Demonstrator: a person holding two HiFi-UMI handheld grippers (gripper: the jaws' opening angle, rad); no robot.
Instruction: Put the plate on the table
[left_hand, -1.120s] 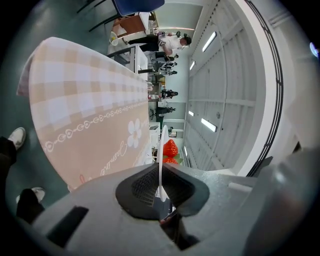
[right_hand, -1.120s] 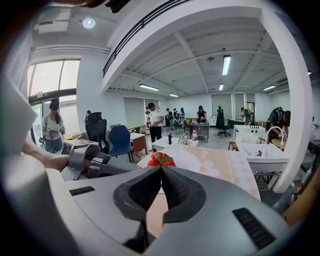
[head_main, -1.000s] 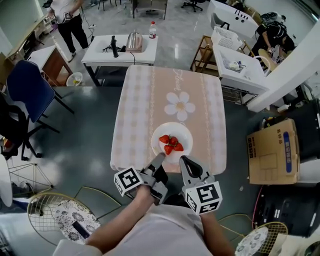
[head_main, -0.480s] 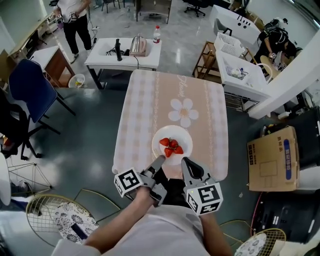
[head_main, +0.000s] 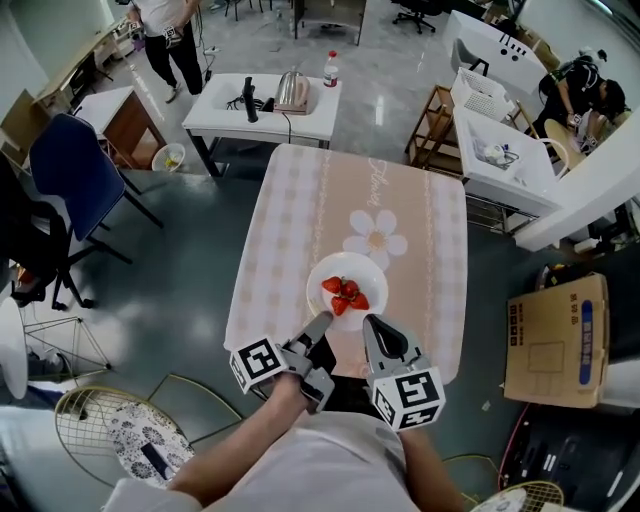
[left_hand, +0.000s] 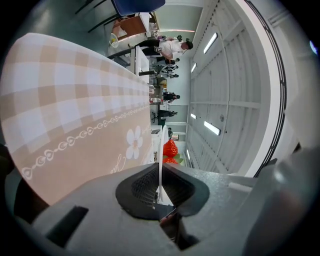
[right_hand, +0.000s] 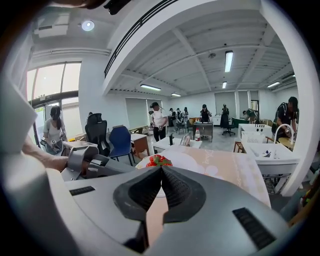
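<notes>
Head view: a white plate (head_main: 380, 275) of strawberries (head_main: 344, 293) lies over the near end of the table (head_main: 300, 220), with the left gripper (head_main: 320, 320) and right gripper (head_main: 370, 322) at its near rim.

Left gripper view: the jaws are clamped on the plate's thin rim.

Right gripper view: the jaws are pressed together on nothing, and the plate is just beyond them.

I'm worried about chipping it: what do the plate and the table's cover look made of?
The plate: white, smooth, thin-rimmed, so probably glazed ceramic, possibly melamine. The table cover: matte beige check with a printed flower, draping over the edges, so cloth or soft vinyl.
</notes>
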